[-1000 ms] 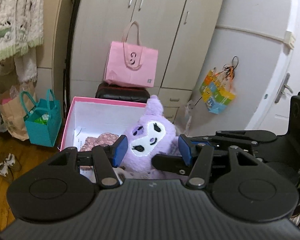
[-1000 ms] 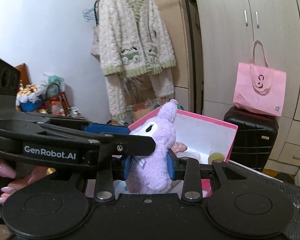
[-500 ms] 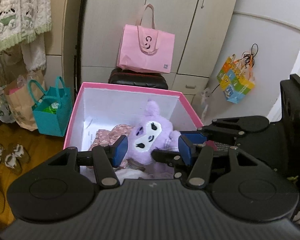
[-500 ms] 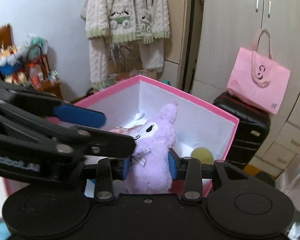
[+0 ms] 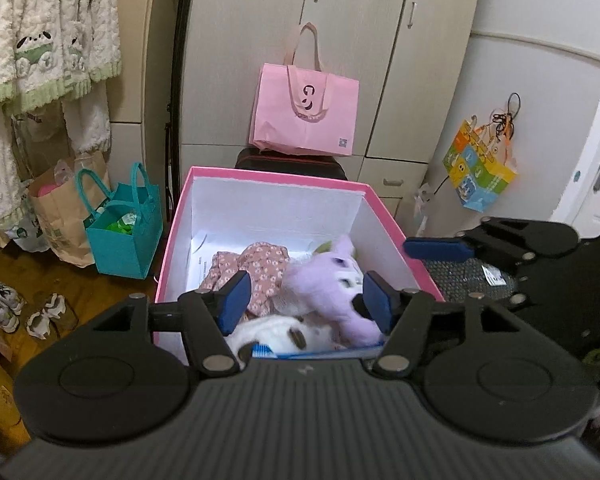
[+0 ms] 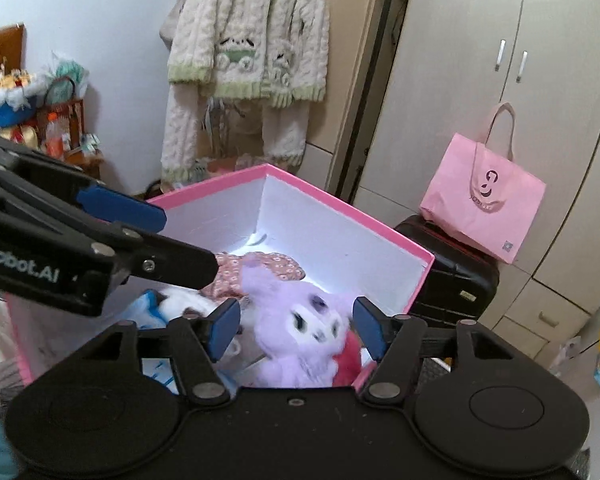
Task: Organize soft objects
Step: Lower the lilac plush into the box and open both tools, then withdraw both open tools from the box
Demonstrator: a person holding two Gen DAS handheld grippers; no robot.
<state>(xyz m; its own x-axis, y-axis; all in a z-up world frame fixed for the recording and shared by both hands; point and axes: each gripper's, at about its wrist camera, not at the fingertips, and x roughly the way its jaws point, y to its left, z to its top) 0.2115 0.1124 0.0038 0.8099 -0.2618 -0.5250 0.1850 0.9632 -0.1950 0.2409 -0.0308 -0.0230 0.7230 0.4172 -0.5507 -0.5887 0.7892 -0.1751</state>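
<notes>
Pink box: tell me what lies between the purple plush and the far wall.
In the right wrist view, a floral pink cloth lies between the purple plush and the pink box far wall; beyond it, bare white floor.

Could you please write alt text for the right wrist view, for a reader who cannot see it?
A purple plush toy lies in an open pink box, seen between the open jaws of the right gripper. A floral cloth lies behind it, the left gripper reaches in from the left, and a pink bag sits on a black suitcase.
</notes>
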